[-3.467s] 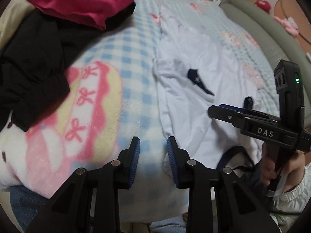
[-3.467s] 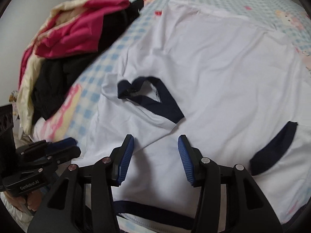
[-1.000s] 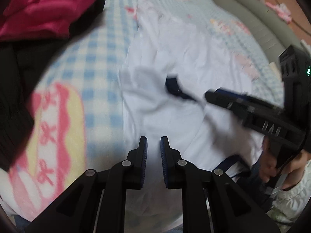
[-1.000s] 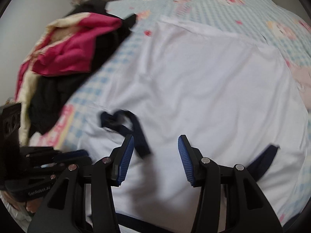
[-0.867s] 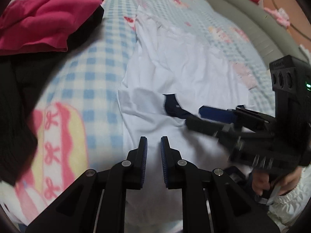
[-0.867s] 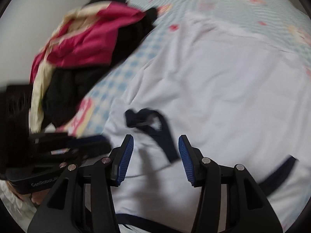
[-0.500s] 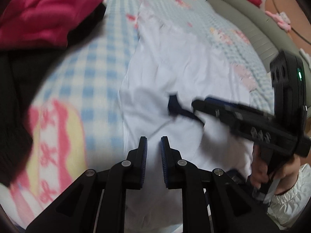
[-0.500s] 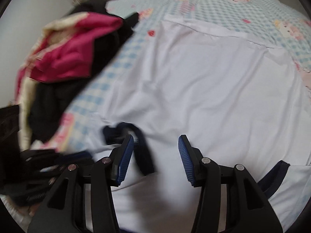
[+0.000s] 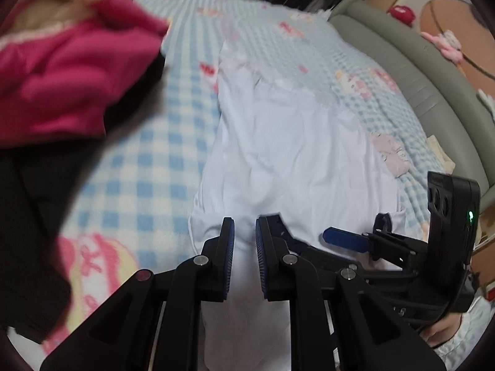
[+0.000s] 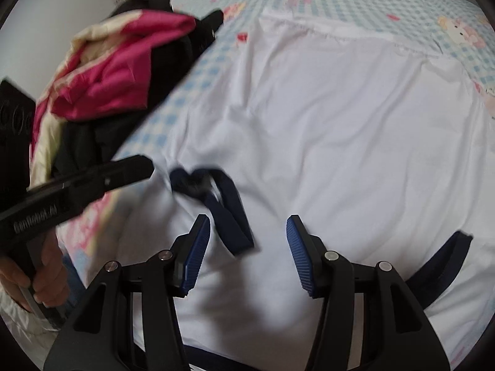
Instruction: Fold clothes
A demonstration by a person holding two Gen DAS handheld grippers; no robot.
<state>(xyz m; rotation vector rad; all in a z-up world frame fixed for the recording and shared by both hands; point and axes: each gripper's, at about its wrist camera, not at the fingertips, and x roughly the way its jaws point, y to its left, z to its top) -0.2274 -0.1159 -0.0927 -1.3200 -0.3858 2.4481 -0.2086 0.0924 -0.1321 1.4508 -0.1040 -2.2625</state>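
A white shirt [image 10: 340,123] with navy trim lies spread on the bed, also visible in the left wrist view [image 9: 278,154]. Its left sleeve is folded inward, and the navy cuff [image 10: 229,216] lies between the fingers of my right gripper [image 10: 247,225], which is open just above it. The other navy cuff [image 10: 445,262] lies at the right. My left gripper [image 9: 245,225] is narrowed onto white fabric at the shirt's left edge; from the right wrist view its tip [image 10: 145,165] sits just left of the cuff. One blue pad [image 9: 340,237] of the right gripper shows beside it.
A heap of pink and black clothes [image 9: 62,86] lies on the left of the blue checked blanket [image 9: 148,170], also seen at the far left [image 10: 117,71]. A grey padded rail [image 9: 417,71] borders the bed's right side. A hand [image 10: 46,281] holds the left gripper.
The left gripper has gone from open to shut on the shirt's left edge. In the last second both grippers drew together at the folded sleeve, and the cuff now lies between the right fingers.
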